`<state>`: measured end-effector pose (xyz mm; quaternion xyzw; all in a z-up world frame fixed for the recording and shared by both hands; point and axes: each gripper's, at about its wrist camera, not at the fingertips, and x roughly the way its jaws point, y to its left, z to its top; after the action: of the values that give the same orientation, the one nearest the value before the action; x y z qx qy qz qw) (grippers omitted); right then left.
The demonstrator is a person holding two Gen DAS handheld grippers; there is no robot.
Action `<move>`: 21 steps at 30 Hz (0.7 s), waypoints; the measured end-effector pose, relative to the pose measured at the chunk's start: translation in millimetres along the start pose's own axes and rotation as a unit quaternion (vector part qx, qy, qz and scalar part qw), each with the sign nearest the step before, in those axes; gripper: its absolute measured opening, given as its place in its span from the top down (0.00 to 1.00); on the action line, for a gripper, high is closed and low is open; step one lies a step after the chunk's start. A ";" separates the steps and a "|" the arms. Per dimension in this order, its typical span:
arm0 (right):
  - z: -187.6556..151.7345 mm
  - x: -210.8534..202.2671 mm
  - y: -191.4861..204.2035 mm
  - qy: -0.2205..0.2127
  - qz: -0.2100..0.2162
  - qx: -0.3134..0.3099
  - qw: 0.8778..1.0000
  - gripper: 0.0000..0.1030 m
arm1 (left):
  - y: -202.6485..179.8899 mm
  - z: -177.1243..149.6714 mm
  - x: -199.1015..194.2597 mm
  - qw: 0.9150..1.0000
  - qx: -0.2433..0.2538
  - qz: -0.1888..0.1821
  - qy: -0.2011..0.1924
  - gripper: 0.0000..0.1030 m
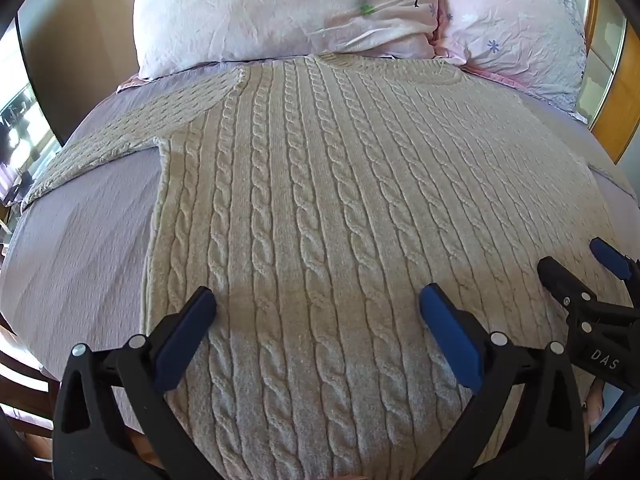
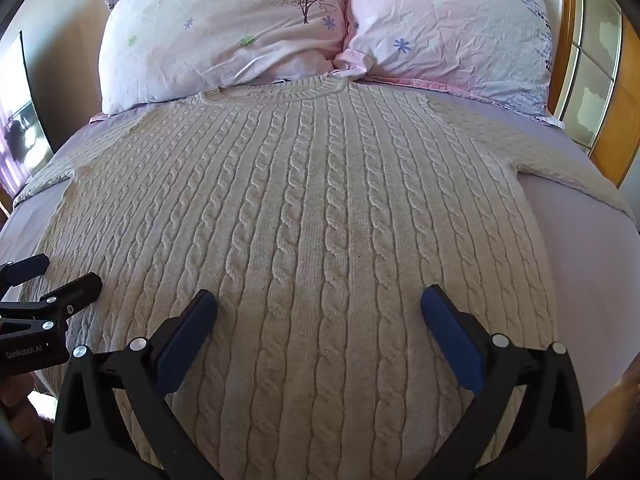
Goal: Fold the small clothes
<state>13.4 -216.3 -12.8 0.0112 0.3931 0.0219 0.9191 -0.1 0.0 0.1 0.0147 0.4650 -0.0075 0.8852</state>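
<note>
A cream cable-knit sweater (image 1: 320,184) lies flat on a lilac bedsheet (image 1: 80,240), collar at the far end just beside two floral pillows (image 2: 224,36), sleeves spread out to left and right. The left gripper (image 1: 318,308) sits above the near hem area, jaws spread wide, blue-padded fingers (image 1: 448,332) holding nothing. The right gripper (image 2: 320,308) sits beside it over the same near part of the sweater, jaws likewise wide apart and holding nothing. In the left wrist view the right gripper appears at the right edge; in the right wrist view the left gripper appears at the left edge. A wooden bed frame (image 2: 616,152) runs along the right side.
</note>
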 end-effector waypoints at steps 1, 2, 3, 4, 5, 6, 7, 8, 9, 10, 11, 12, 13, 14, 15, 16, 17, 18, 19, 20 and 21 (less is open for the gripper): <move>0.0 0.0 0.0 0.000 0.000 0.000 1.000 0.01 | 0.0 0.0 0.0 1.000 0.000 0.000 0.000 0.02; 0.0 0.0 0.1 0.000 -0.001 -0.001 1.000 0.01 | 0.0 0.0 0.0 1.000 0.000 0.000 0.000 0.02; -0.1 0.0 0.1 0.000 -0.001 -0.001 1.000 0.01 | 0.0 0.0 0.0 1.000 0.000 0.000 0.000 0.02; 0.0 0.0 0.1 0.000 0.000 0.000 1.000 0.01 | 0.0 0.0 -0.1 1.000 0.000 0.000 0.000 0.02; -0.1 0.0 0.1 0.000 -0.001 -0.001 1.000 0.01 | -0.1 0.0 -0.1 1.000 0.000 0.000 0.000 0.02; -0.1 0.0 0.2 0.000 -0.001 -0.001 1.000 0.01 | -0.1 0.0 -0.2 1.000 0.000 0.000 0.000 0.02; -0.1 0.0 0.1 0.000 -0.001 -0.001 1.000 0.01 | -0.1 0.1 -0.3 1.000 0.000 0.000 -0.001 0.02; -0.1 0.0 0.2 0.000 -0.001 -0.001 1.000 0.01 | -0.1 0.1 -0.3 1.000 -0.001 0.000 -0.001 0.02; 0.0 0.0 0.1 0.000 -0.001 -0.001 1.000 0.01 | 0.0 0.0 0.0 1.000 0.000 0.000 0.000 0.02; -0.1 0.0 0.2 0.000 -0.001 -0.001 1.000 0.01 | 0.0 0.0 0.0 1.000 0.000 0.000 -0.001 0.02; -0.1 0.1 0.2 0.000 -0.001 -0.001 1.000 0.01 | 0.1 0.2 0.0 1.000 0.000 0.000 -0.001 0.02; -0.2 0.1 0.2 0.000 -0.001 -0.001 1.000 0.01 | 0.1 0.4 0.0 1.000 0.000 0.000 -0.001 0.02; -0.2 0.1 0.1 0.000 -0.001 0.000 1.000 0.01 | 0.1 0.7 0.1 1.000 0.000 0.000 0.000 0.02; -0.1 0.1 0.2 0.000 -0.001 0.000 1.000 0.01 | 0.0 0.6 0.2 1.000 0.000 0.000 0.000 0.02; -0.2 0.2 0.2 0.000 -0.001 0.000 1.000 0.01 | 0.0 0.1 0.0 1.000 0.000 0.000 -0.001 0.02; -0.1 0.2 0.2 0.000 -0.001 0.001 1.000 0.01 | 0.0 0.0 -0.1 1.000 0.000 0.000 -0.001 0.02; 0.0 0.3 0.2 0.001 -0.002 0.002 1.000 0.01 | 0.0 0.0 -0.1 1.000 0.000 0.000 -0.001 0.02; 0.0 0.3 0.2 0.001 -0.002 0.003 1.000 0.01 | 0.0 0.0 -0.1 1.000 0.000 0.000 -0.002 0.02; -0.7 0.3 1.6 0.001 -0.003 0.004 1.000 0.01 | 0.0 0.0 -0.1 1.000 0.000 0.000 -0.001 0.02; 0.4 0.3 1.1 0.001 -0.004 0.005 1.000 0.01 | 0.0 0.0 -0.1 1.000 0.000 0.000 -0.002 0.02; 0.6 0.1 0.9 0.001 -0.005 0.006 1.000 0.01 | 0.0 0.0 -0.2 1.000 0.000 0.000 -0.002 0.02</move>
<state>13.9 -215.4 -12.4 0.0144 0.3947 0.0154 0.9186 -0.1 0.0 0.2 0.0148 0.4633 -0.0076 0.8860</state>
